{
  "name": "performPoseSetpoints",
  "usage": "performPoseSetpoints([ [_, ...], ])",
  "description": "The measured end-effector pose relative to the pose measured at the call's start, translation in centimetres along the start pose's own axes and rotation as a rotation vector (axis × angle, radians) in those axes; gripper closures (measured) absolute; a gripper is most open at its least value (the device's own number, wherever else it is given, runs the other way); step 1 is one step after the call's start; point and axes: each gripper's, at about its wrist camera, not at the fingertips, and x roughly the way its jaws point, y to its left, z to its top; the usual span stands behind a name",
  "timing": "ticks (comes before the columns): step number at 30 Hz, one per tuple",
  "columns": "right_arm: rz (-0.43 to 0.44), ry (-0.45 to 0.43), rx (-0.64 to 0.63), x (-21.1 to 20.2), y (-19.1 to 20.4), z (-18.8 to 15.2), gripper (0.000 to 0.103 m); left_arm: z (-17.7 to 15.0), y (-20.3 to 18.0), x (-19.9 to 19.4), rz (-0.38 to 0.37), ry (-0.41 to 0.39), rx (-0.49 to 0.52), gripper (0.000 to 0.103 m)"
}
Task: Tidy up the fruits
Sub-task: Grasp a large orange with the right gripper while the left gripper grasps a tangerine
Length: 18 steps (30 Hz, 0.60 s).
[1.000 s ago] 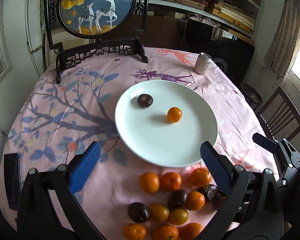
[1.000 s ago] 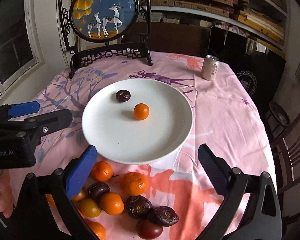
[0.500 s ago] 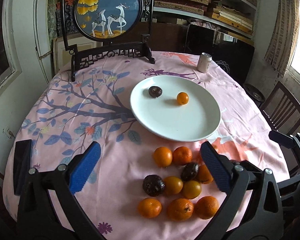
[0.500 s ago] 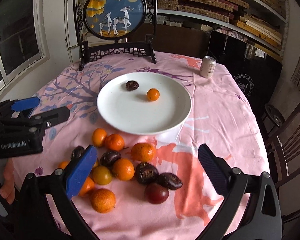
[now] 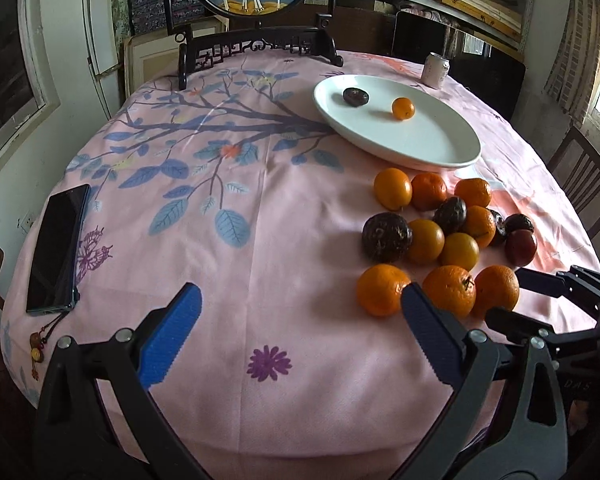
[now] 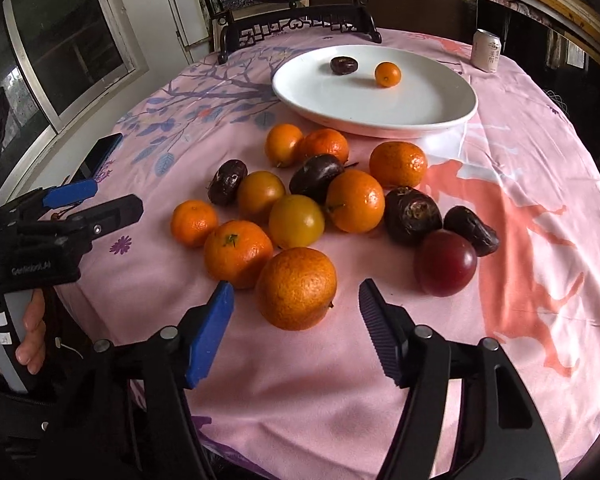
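A white plate [image 5: 440, 148] [image 6: 312, 92] holds one dark passion fruit [image 5: 355, 96] [image 6: 343, 65] and one small orange [image 5: 403, 108] [image 6: 387, 74]. In front of it lies a pile of several oranges and dark passion fruits. My right gripper [image 6: 296, 300] is open, and the nearest large orange [image 6: 297, 287] sits just ahead between its blue pads. My left gripper [image 5: 300, 304] is open and empty over bare cloth, left of the pile; an orange [image 5: 381, 289] lies by its right finger. Each gripper shows in the other's view, the right one [image 5: 540, 292] and the left one [image 6: 96, 204].
A dark phone [image 5: 58, 242] lies at the table's left edge. A drinks can [image 5: 435, 70] [image 6: 487, 54] stands behind the plate. A framed deer screen on a black stand [image 5: 256, 40] is at the back. A wooden chair [image 5: 584, 184] stands right of the table.
Both grippers have pulled back from the plate and dropped toward the table's near edge. The fruit pile now lies just ahead of them. The right gripper has come up behind the nearest orange.
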Motion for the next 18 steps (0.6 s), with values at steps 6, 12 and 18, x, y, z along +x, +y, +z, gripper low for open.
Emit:
performPoseSetpoints([
  [6, 0.0, 0.015, 0.037, -0.2, -0.7, -0.3, 0.061, -0.7, -1.1, 1.4, 0.018, 0.041, 0.042, 0.002],
  [12, -0.043, 0.015, 0.078, -2.2, -2.6, -2.6, 0.061, -0.9, -2.8, 3.3, 0.007, 0.078, 0.082, 0.002],
  [18, -0.027, 0.012, 0.089, -1.9, -3.0, -2.8, 0.06, -0.6, -4.0, 5.2, -0.015, 0.106, 0.07, 0.017],
])
